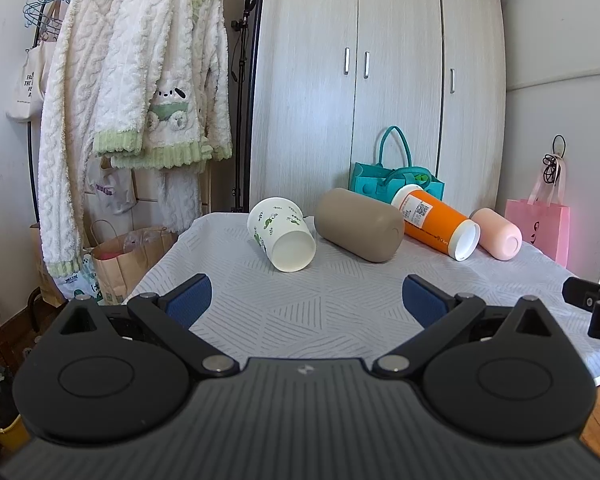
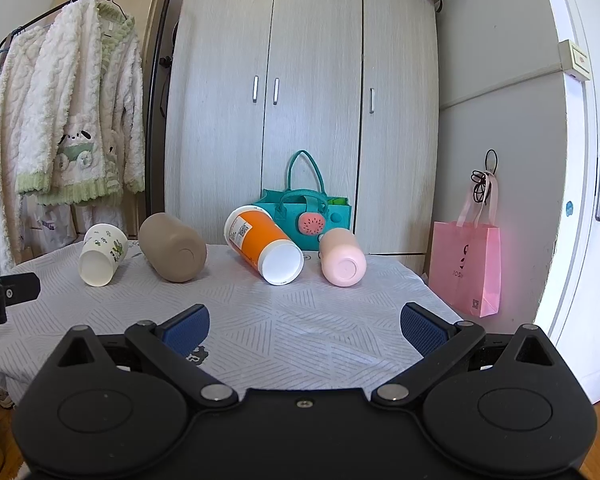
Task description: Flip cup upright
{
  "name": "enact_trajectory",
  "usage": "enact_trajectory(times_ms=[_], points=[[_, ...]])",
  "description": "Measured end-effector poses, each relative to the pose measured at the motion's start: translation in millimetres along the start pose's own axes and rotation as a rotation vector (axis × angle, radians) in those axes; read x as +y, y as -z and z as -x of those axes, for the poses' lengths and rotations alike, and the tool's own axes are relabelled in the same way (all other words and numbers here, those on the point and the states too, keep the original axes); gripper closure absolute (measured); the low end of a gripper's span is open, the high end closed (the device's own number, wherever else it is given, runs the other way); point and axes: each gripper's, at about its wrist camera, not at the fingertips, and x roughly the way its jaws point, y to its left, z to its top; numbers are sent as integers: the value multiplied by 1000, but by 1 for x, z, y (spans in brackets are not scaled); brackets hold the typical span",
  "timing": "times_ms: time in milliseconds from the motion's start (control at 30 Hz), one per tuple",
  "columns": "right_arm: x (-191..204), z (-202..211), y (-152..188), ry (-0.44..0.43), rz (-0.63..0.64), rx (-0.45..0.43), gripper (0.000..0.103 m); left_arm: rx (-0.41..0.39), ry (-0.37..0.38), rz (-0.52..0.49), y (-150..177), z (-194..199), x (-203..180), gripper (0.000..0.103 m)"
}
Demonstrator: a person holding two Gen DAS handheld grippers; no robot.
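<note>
The left gripper (image 1: 307,298) hovers low in its frame over the patterned tablecloth (image 1: 300,320), jaws spread wide and holding nothing; the right gripper (image 2: 305,326) is likewise wide and bare. Beyond, mid-frame, four cups lie on their sides in a row; the white leaf-print cup (image 1: 282,234) lies just above the left gripper's fingertips, apart from them, long axis running upper left to lower right, its mouth facing the camera; the tan cup (image 1: 358,225), orange cup (image 1: 436,222) and pink cup (image 1: 496,233) follow rightward.

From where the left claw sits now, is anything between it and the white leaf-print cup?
Nothing visible. Only bare tablecloth lies between the open left claw and the white leaf-print cup. The tan cup lies beside it, to its right, off the direct path.
</note>
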Motion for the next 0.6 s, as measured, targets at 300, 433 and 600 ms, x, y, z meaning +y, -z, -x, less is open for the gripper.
enact_trajectory(times_ms=[300, 433, 600], points=[[-1, -1, 1, 1, 1, 5, 0, 10, -1, 5, 0, -1, 0, 0], [0, -2, 1, 4, 1, 11, 0, 14, 2, 8, 0, 0, 0, 0], [-1, -3, 1, -3, -7, 22, 0, 20, 6, 5, -2, -1, 0, 0]])
